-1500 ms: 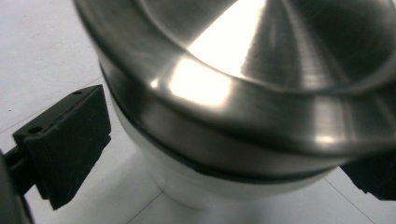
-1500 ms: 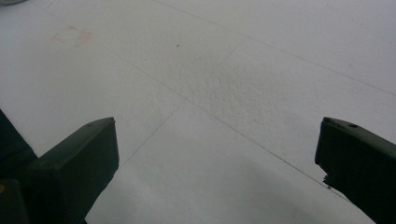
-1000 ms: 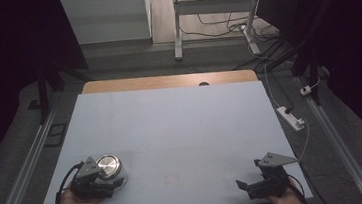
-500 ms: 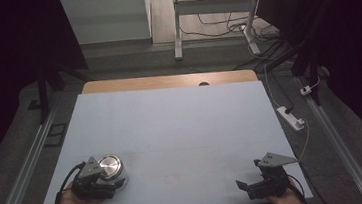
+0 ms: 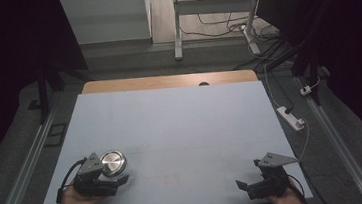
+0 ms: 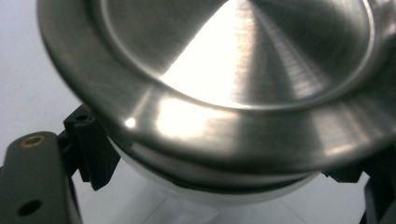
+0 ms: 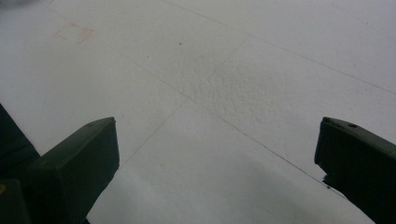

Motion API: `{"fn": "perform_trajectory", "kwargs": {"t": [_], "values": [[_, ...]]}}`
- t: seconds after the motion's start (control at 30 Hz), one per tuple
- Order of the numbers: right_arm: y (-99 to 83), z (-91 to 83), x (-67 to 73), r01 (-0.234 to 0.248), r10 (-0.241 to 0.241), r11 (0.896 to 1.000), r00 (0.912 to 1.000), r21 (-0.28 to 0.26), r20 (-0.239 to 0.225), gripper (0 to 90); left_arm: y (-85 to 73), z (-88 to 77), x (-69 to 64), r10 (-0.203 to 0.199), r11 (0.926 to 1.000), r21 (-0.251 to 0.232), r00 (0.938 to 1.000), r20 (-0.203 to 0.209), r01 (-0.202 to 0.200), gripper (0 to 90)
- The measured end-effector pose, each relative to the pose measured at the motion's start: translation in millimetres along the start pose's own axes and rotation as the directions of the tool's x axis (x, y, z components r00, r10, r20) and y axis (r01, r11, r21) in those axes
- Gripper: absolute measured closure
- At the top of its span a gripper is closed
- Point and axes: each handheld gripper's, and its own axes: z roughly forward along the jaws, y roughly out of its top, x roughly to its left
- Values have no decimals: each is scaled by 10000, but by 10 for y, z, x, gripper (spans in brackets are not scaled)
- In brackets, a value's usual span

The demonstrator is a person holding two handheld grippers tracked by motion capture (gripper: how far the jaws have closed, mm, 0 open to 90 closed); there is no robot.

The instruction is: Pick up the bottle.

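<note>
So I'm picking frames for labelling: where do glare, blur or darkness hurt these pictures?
Left gripper view: the steel lid sits so close that it is soft, with a blown-out white glare streak. Right gripper view: evenly lit, the table texture sharp, the black jaws slightly soft. High view: the surroundings are very dark, only the table is lit, and the lid shows a mild sheen.

A lab or recording room, dimly lit: one pale table (image 5: 182,132) on a grey carpeted floor (image 5: 19,163), metal rails (image 5: 23,177) along both its sides, loose cables (image 5: 222,27) beyond its far edge, a power strip (image 5: 291,117) off its right edge.
</note>
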Motion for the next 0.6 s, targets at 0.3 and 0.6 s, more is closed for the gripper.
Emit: {"fn": "perform_trajectory", "kwargs": {"t": [0.3, 0.6], "values": [[-1, -2, -3, -23, 23, 10000, 10000, -17, -5, 0, 204, 51, -51, 456, 9986, -274, 9982, 384, -446, 156], [-2, -5, -6, -62, 62, 10000, 10000, -66, -16, 0, 433, 139, -121, 958, 9949, -379, 9927, 731, -932, 155]]}}
